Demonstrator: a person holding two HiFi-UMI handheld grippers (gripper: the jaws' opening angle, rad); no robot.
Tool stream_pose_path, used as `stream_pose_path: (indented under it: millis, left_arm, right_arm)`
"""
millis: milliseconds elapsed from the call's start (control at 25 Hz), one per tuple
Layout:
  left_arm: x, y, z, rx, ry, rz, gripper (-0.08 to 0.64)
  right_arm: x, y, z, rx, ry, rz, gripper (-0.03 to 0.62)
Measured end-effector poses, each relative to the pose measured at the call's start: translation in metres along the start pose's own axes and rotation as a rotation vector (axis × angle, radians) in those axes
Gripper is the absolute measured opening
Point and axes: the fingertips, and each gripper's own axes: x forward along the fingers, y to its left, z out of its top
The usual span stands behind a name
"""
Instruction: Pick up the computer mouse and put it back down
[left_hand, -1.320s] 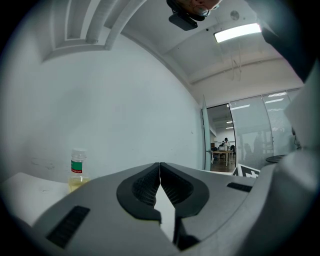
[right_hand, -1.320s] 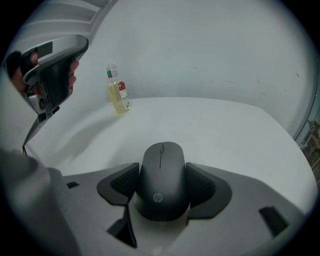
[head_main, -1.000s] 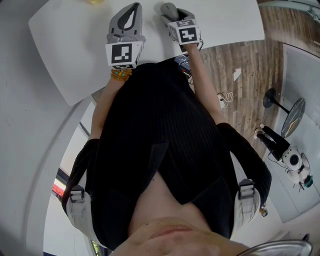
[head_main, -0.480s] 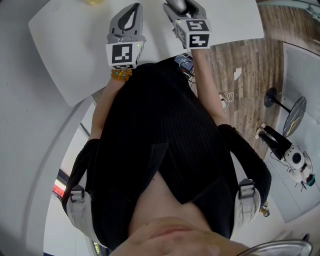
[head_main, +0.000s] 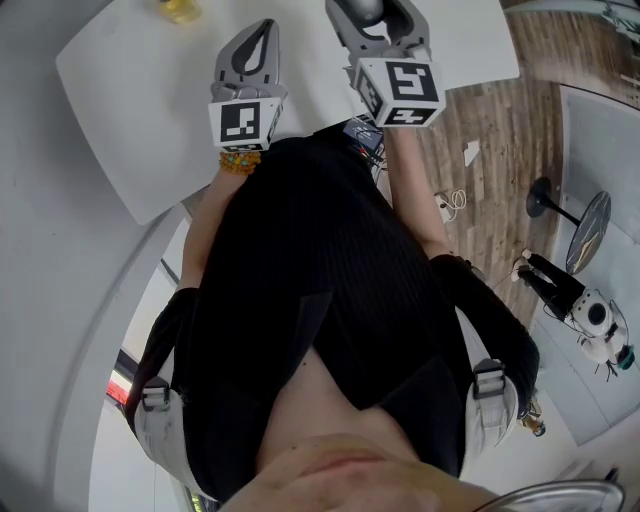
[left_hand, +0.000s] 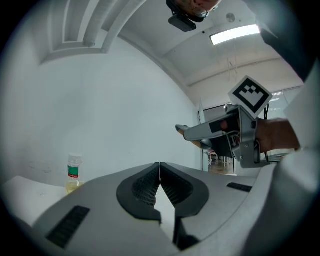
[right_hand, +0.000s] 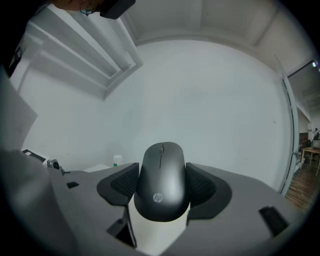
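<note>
**Mouse in right claw, set-down pending: slip is the main risk**

- Right gripper (right_hand: 161, 184) is clamped on the dark grey, smooth-shelled computer mouse (right_hand: 161, 187). The 2 ribbed pads press its left and right flanks, and the nose points away toward the wall.
- The mouse looks raised off the white table (head_main: 150, 120). Exact clearance can't be read.
- Left gripper (left_hand: 159, 184) is idle, with its jaws pressed together on nothing. It sits over the table beside the right one.

Risks, as judgement:
1. The flanks are curved and glossy, and only the mid-body is pinched. A jerk or tilt on the way down could let the mouse pivot or squirt out forward.
2. Opening before the base touches means a drop onto a hard top.
3. Coming down nose-first or rolled lands it on an edge, so it skids.
4. The small clear plastic bottle with yellowish liquid (left_hand: 73, 173) stands well apart. Low collision concern.
</note>
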Motion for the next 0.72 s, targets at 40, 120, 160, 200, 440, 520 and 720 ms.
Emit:
stream_pose_path:
  millis: [40,120,160,200,440,520,720]
  left_arm:
    - [-0.001,0.0,0.002,0.003,-0.006,-0.001,0.015]
    - [-0.002,-0.001,0.006,0.008,-0.016,-0.002,0.015]
    - [-0.001,-0.002,0.007,0.009,-0.022,-0.002,0.015]
    - [-0.001,-0.002,0.008,0.01,-0.026,-0.001,0.015]
    - [-0.003,-0.004,0.012,-0.006,-0.044,0.009,0.015]
    - [-0.004,-0.006,0.015,0.003,-0.046,0.013,0.015]
    - [-0.012,-0.003,0.015,0.019,-0.038,0.029,0.015]
  right_arm:
    - [-0.003,0.0,0.008,-0.007,-0.035,-0.01,0.293]
    - [-0.009,-0.002,0.02,-0.016,-0.091,-0.032,0.293]
    - [-0.011,-0.004,0.022,-0.018,-0.107,-0.041,0.293]
    - [-0.012,-0.005,0.023,-0.019,-0.116,-0.048,0.293]
    - [-0.018,-0.004,0.018,-0.038,-0.153,-0.068,0.293]
    - [-0.02,-0.004,0.016,-0.043,-0.157,-0.077,0.293]
    - [-0.017,0.001,0.012,-0.046,-0.173,-0.07,0.293]
